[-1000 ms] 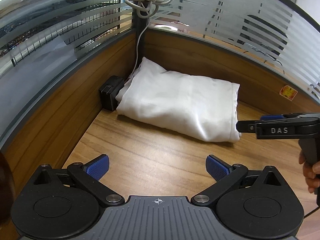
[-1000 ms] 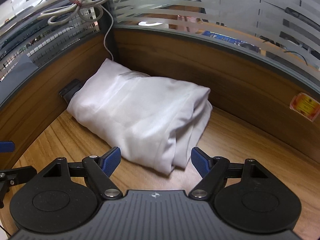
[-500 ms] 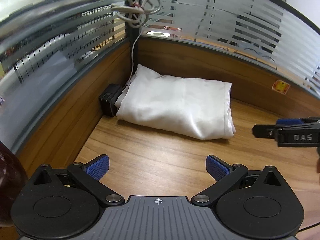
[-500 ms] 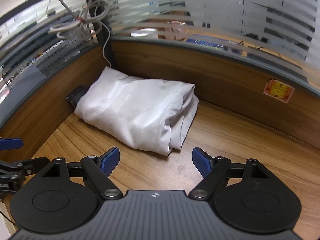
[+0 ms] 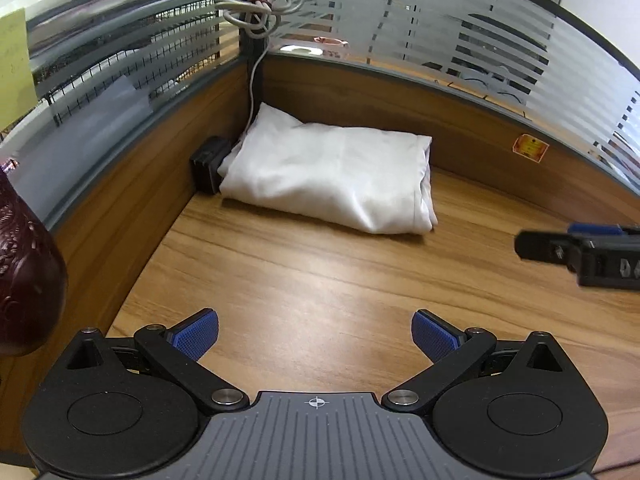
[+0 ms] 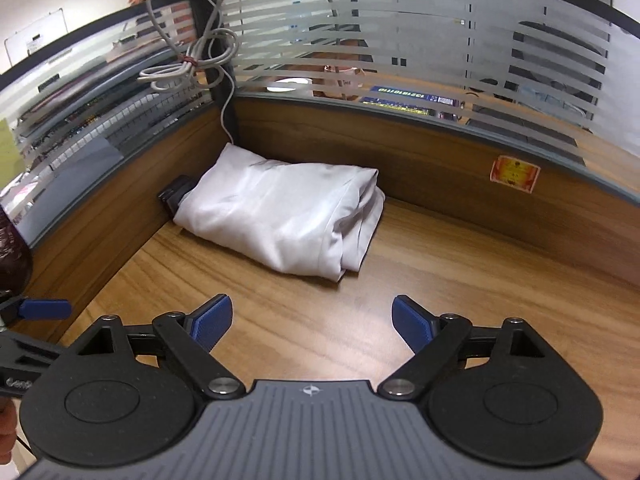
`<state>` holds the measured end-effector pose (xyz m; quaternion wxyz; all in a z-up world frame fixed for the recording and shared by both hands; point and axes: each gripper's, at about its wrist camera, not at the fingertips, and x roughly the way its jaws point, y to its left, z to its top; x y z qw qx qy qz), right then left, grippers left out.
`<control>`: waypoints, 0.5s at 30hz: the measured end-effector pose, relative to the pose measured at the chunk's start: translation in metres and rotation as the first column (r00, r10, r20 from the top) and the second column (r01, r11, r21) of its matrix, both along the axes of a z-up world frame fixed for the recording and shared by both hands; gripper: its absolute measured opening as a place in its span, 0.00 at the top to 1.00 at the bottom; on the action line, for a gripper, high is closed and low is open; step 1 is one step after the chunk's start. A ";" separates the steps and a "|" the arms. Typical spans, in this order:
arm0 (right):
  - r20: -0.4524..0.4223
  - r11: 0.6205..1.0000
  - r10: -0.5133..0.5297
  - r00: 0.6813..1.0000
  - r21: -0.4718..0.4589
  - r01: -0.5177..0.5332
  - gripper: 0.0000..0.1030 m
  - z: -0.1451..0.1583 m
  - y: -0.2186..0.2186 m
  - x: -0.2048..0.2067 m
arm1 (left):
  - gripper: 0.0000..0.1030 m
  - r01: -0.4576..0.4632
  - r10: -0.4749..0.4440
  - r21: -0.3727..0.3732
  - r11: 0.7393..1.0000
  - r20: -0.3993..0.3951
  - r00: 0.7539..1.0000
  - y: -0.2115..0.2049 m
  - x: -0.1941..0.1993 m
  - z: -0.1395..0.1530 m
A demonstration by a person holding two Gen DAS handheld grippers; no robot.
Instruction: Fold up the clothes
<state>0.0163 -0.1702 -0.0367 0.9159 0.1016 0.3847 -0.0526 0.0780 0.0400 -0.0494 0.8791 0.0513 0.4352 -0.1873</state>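
A folded white garment [image 5: 332, 174] lies in the far left corner of the wooden desk [image 5: 320, 280], against the partition; it also shows in the right wrist view [image 6: 284, 216]. My left gripper [image 5: 315, 334] is open and empty, well short of the garment above bare desk. My right gripper [image 6: 312, 320] is open and empty, also back from the garment. The right gripper's side shows at the right edge of the left wrist view [image 5: 584, 252]. The left gripper's blue finger [image 6: 44, 309] shows at the left edge of the right wrist view.
A black box [image 5: 208, 164] sits in the corner, partly under the garment. A white cable [image 5: 260, 12] hangs coiled on the partition post. A dark red patterned object [image 5: 24, 280] is at the left edge. Wood and glass partitions [image 5: 460, 120] wall the desk.
Both grippers have pulled back and away from the folded garment, which now looks smaller and farther. Both stay open and empty. The garment has not moved.
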 end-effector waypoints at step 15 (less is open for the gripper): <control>0.015 0.999 0.005 1.000 -0.038 -0.005 0.10 -0.002 0.018 -0.040 | 0.00 0.019 -0.021 0.035 0.999 0.060 0.998 -0.011 -0.019 0.009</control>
